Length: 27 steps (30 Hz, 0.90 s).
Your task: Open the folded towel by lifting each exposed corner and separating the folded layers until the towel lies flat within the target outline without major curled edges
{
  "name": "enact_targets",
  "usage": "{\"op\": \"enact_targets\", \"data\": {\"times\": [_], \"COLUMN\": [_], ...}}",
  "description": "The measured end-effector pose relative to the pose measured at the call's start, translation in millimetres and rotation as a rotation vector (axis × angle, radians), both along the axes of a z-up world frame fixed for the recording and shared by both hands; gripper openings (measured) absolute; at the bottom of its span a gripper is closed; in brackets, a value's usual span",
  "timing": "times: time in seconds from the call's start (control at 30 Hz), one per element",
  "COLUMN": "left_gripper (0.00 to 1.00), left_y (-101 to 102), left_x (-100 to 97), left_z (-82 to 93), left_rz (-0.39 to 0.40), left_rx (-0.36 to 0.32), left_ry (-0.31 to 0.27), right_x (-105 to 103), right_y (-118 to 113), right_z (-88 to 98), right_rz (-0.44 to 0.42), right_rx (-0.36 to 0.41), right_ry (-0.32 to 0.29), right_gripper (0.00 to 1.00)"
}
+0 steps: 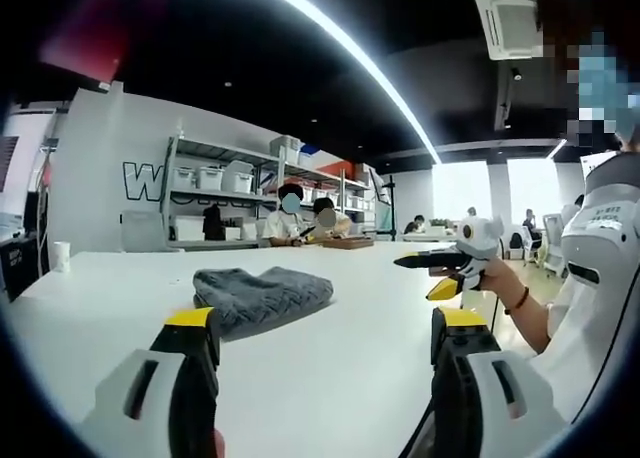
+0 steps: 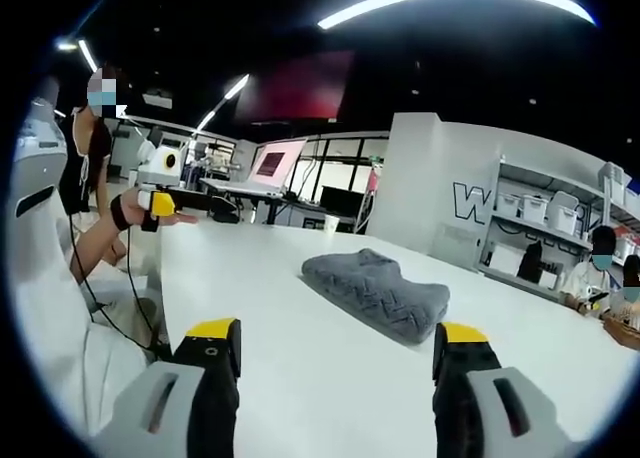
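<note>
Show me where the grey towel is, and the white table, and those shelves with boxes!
grey towel (image 1: 262,296), left gripper view, middle of its top fold.
white table (image 2: 300,378), right gripper view, bare top.
shelves with boxes (image 1: 215,183), left gripper view, upper shelf.

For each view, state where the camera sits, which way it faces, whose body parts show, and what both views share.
Left gripper view: rides on the left claw, facing across the white table to the folded grey towel; the right claw and a hand enter from the right.
Right gripper view: rides on the right claw, facing that towel from the opposite side; the left claw shows at left.
Shared: towel, table, both open claws.
</note>
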<state>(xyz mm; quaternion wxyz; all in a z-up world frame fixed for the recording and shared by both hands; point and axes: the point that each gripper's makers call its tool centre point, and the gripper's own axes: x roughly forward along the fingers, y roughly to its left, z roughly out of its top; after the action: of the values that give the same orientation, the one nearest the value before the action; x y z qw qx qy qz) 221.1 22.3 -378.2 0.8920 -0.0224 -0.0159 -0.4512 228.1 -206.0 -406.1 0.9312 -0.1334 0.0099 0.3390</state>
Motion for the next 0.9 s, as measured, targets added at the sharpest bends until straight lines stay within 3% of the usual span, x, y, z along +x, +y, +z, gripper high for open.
{"op": "enact_targets", "data": {"times": [0.67,0.73,0.9], "left_gripper": [0.86,0.86,0.86], "left_y": [-1,-1,-3], "left_x": [5.3,8.2,11.9], "left_z": [-0.8,-0.2,-2.0], "left_rz": [-0.002,-0.013,-0.013], "left_rx": [-0.025,-0.050,-0.033], "left_ry": [0.009,0.013,0.011], "right_x": [5,7,10], "right_y": [-3,-1,-2], "right_z": [2.2,0.6,3.6], "right_rz": [-0.006,0.001,-0.001], "right_rx": [0.023,0.018,0.023], "right_ry": [0.004,0.009,0.005], "right_gripper": [0.76,0.76,0.75]}}
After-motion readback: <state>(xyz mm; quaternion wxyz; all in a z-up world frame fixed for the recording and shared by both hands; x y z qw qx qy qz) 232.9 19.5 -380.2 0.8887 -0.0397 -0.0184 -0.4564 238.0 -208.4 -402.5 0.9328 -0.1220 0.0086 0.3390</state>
